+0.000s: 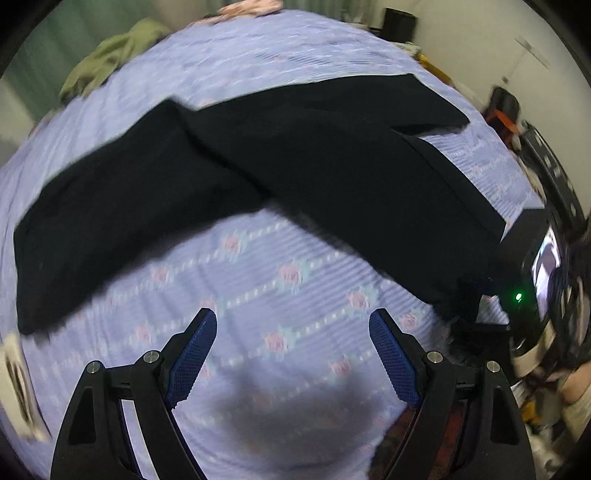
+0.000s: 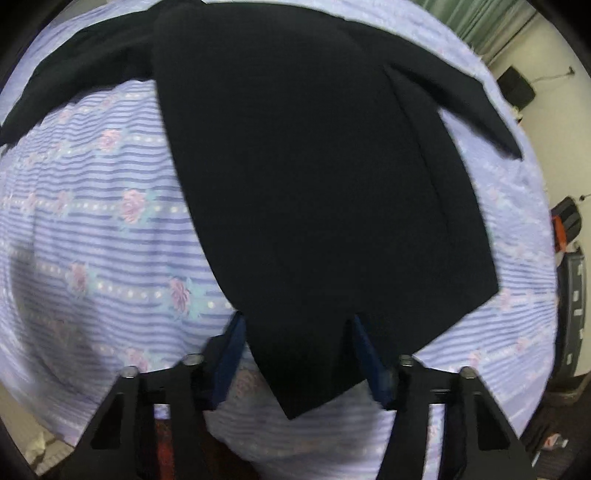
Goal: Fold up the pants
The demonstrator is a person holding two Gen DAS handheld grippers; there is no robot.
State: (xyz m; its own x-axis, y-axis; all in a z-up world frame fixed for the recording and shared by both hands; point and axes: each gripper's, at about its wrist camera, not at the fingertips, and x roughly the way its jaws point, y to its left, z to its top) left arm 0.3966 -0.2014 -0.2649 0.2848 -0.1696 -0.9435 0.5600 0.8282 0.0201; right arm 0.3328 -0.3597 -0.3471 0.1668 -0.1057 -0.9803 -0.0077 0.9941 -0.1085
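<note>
Black pants point(image 1: 295, 155) lie spread on a bed with a lilac flowered cover point(image 1: 280, 295). In the left wrist view one leg runs to the left and the other to the lower right. My left gripper point(image 1: 291, 325) is open and empty above bare cover, short of the pants. In the right wrist view the pants point(image 2: 314, 177) fill the middle; a corner of the near leg lies between the blue pads point(image 2: 364, 354) of my right gripper point(image 2: 295, 325), whose jaws stand apart around the cloth. The right gripper also shows in the left wrist view point(image 1: 476, 306) at the leg's end.
An olive garment point(image 1: 110, 55) lies at the far left of the bed. A black speaker point(image 1: 399, 22) stands by the wall behind. Dark bags and equipment point(image 1: 546, 166) crowd the floor on the right. The bed's edge point(image 2: 532, 236) runs down the right side.
</note>
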